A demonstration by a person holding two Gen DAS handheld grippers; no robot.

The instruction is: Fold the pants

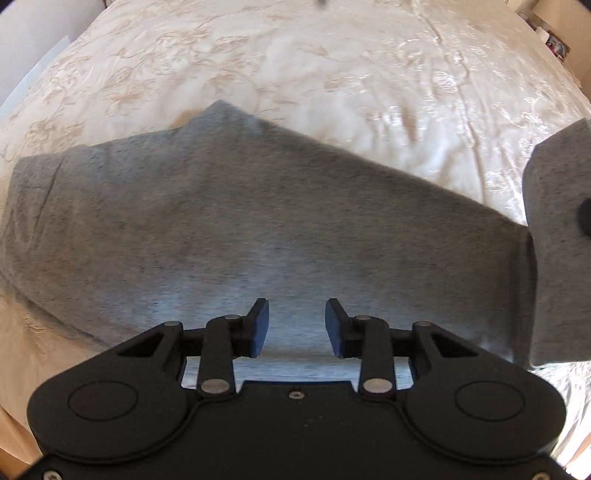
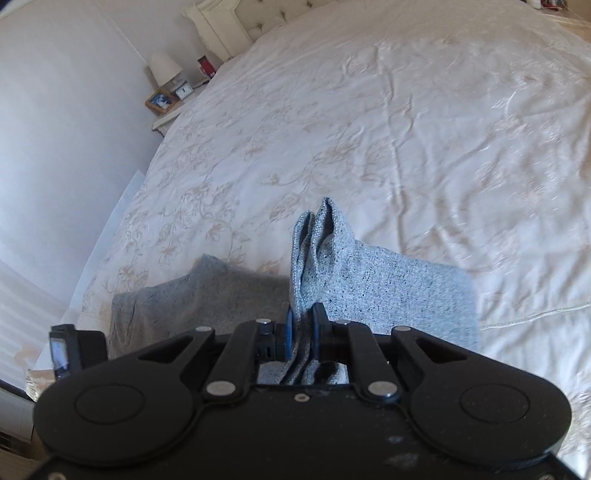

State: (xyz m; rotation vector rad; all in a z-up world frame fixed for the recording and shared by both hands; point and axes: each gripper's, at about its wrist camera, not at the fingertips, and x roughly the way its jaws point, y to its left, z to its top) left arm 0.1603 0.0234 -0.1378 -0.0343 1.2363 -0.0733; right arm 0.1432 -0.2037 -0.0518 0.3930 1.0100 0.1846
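Grey heathered pants [image 1: 229, 221] lie across the cream bedspread [image 1: 332, 66], folded lengthwise, running from the left toward the right. My left gripper [image 1: 297, 326] is open and empty, just above the near edge of the pants. My right gripper [image 2: 303, 328] is shut on the leg end of the pants [image 2: 369, 280] and holds it lifted off the bed, the fabric bunched between the pads. That raised end also shows at the right edge of the left wrist view [image 1: 557, 240]. The rest of the pants lies flat to the left [image 2: 192, 295].
The bed has a floral cream bedspread [image 2: 369, 129] with free room beyond the pants. A nightstand with a lamp [image 2: 164, 68], a clock and a picture frame stands at the far left by the wall. The headboard [image 2: 236, 26] is at the far end.
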